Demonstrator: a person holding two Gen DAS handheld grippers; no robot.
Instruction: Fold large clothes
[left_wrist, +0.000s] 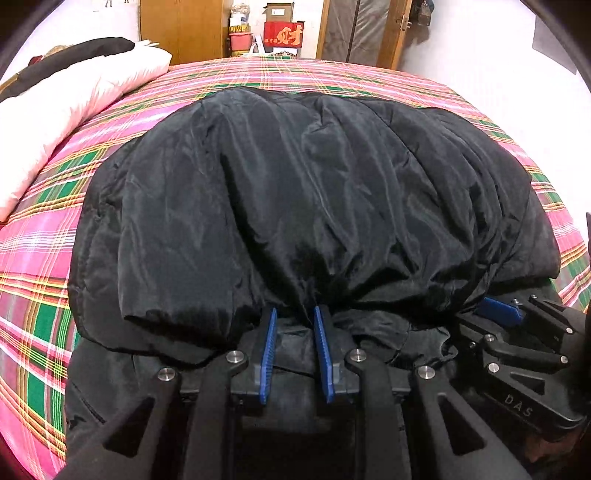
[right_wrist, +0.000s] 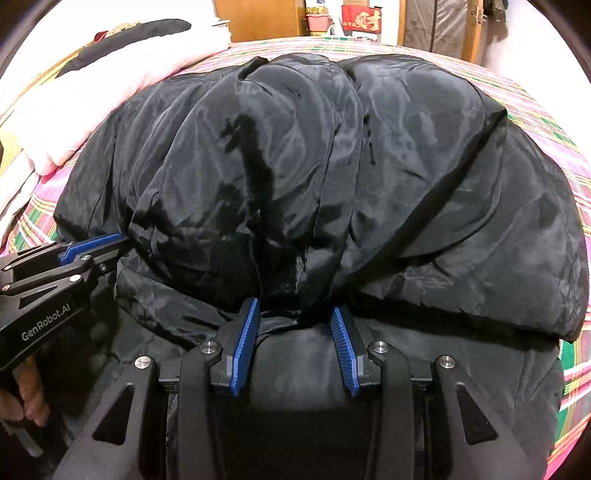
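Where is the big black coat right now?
The black coat lies bunched on the plaid bedsheet, right of the white pillow, in both wrist views.

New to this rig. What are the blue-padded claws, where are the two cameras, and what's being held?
No robot arm here: a person holds two handheld two-finger grippers, each with a fisheye camera looking along its fingers. The left wrist view shows the left gripper, with the right gripper beside it; the right wrist view shows the right one from behind. On the pink and green plaid bedsheet lies a shiny black padded coat. Each gripper pinches a bunched fold of its near edge.
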